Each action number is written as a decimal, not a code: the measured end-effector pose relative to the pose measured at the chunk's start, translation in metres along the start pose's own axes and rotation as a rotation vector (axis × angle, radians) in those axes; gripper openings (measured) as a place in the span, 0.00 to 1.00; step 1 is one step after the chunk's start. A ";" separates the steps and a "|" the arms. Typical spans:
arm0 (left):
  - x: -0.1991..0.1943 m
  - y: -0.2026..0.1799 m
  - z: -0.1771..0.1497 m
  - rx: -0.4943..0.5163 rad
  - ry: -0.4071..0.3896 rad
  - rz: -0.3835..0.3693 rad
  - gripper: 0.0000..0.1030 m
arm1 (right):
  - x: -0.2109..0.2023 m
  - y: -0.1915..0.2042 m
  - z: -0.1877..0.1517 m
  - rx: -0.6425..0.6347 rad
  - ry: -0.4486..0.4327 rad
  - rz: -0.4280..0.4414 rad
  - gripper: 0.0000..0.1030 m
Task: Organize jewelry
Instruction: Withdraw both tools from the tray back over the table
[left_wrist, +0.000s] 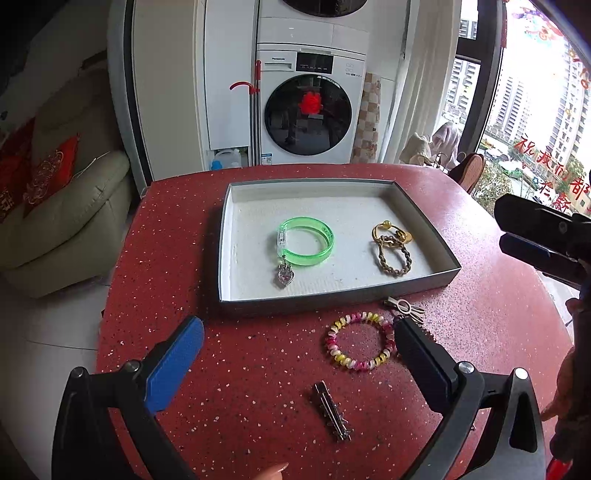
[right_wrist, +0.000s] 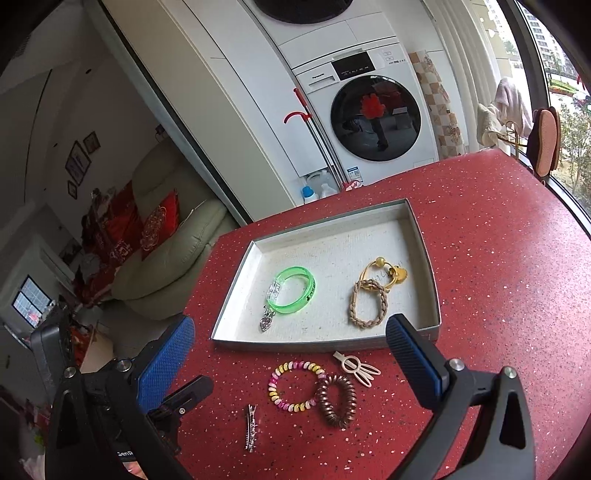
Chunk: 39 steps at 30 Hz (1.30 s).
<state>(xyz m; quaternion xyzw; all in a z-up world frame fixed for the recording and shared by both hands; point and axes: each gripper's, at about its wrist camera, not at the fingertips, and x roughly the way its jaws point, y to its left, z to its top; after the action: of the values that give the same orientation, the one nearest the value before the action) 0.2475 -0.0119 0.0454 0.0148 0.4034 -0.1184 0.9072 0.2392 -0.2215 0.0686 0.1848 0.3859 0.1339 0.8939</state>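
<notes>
A grey tray (left_wrist: 424, 221) (right_wrist: 236, 288) on the red table holds a green bangle (left_wrist: 308, 240) (right_wrist: 295, 290) with a silver heart charm (left_wrist: 283, 277), a gold ring piece (left_wrist: 391, 232) (right_wrist: 384, 273) and a braided tan bracelet (left_wrist: 393, 258) (right_wrist: 367, 308). In front of the tray lie a multicoloured spiral band (left_wrist: 360, 341) (right_wrist: 295, 382), a brown spiral band (right_wrist: 334, 400), a cream clip (right_wrist: 356, 365) (left_wrist: 402, 306) and a silver hair clip (left_wrist: 332, 411) (right_wrist: 251, 432). My left gripper (left_wrist: 299, 332) is open and empty above these. My right gripper (right_wrist: 290, 332) is open and empty too.
The red speckled table (left_wrist: 166, 295) (right_wrist: 517, 295) has its left edge near a beige sofa (left_wrist: 74, 221). A washing machine (left_wrist: 310, 107) stands behind the table. A window (left_wrist: 535, 110) is at the right. The right gripper's body shows in the left wrist view (left_wrist: 543, 236).
</notes>
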 end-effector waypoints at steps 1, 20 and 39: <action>-0.003 -0.001 -0.005 0.008 -0.002 0.007 1.00 | -0.003 0.003 -0.002 -0.007 0.001 -0.007 1.00; -0.027 -0.002 -0.074 0.015 0.055 0.059 1.00 | -0.045 0.004 -0.063 -0.060 0.063 -0.128 1.00; 0.005 0.002 -0.109 -0.096 0.159 0.037 1.00 | -0.031 -0.022 -0.144 -0.073 0.246 -0.256 1.00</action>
<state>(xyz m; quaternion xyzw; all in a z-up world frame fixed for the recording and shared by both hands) 0.1715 0.0022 -0.0317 -0.0120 0.4790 -0.0806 0.8740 0.1143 -0.2198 -0.0126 0.0841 0.5077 0.0546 0.8557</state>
